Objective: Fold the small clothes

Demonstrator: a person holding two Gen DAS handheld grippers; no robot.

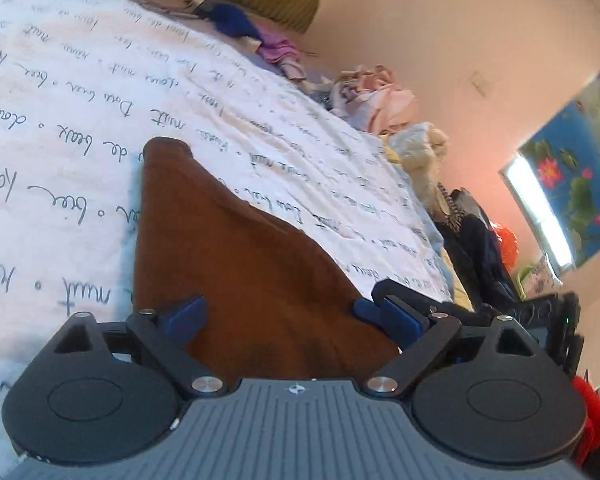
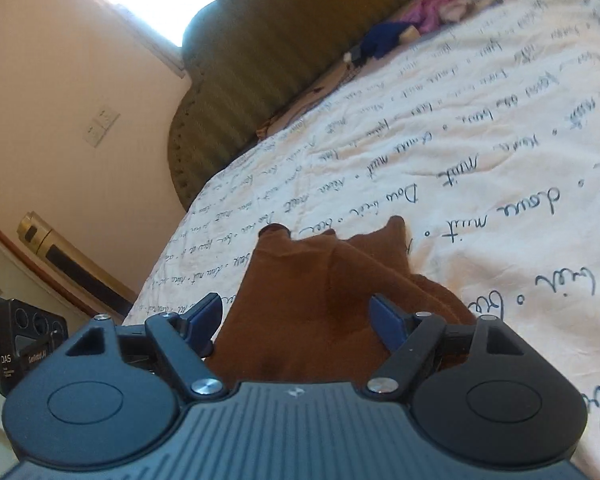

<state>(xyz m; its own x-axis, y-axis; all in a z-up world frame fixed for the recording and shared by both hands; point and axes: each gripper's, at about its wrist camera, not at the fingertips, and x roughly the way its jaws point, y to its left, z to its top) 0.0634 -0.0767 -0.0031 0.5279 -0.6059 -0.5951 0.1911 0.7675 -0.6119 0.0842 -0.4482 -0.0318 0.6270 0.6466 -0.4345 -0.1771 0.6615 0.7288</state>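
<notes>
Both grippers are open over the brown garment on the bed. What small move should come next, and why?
Probably bring the left gripper down to pinch the near edge of the brown garment: it lies slack on the white bedspread and the right gripper is open too, so nothing holds it.

My left gripper's [image 1: 278, 312] grey ribbed body covers the near end of the brown knit garment [image 1: 236, 256], so I cannot tell how far it extends toward me. My right gripper's [image 2: 296, 320] body hides the same end in its view. The script on the white printed bedspread [image 1: 60, 92] blurs beyond reading farther off. The heap of pale crumpled clothes [image 1: 376, 98] is too indistinct to sort into separate items. The blue flowered wall picture [image 1: 580, 168] is cut by the right edge.
</notes>
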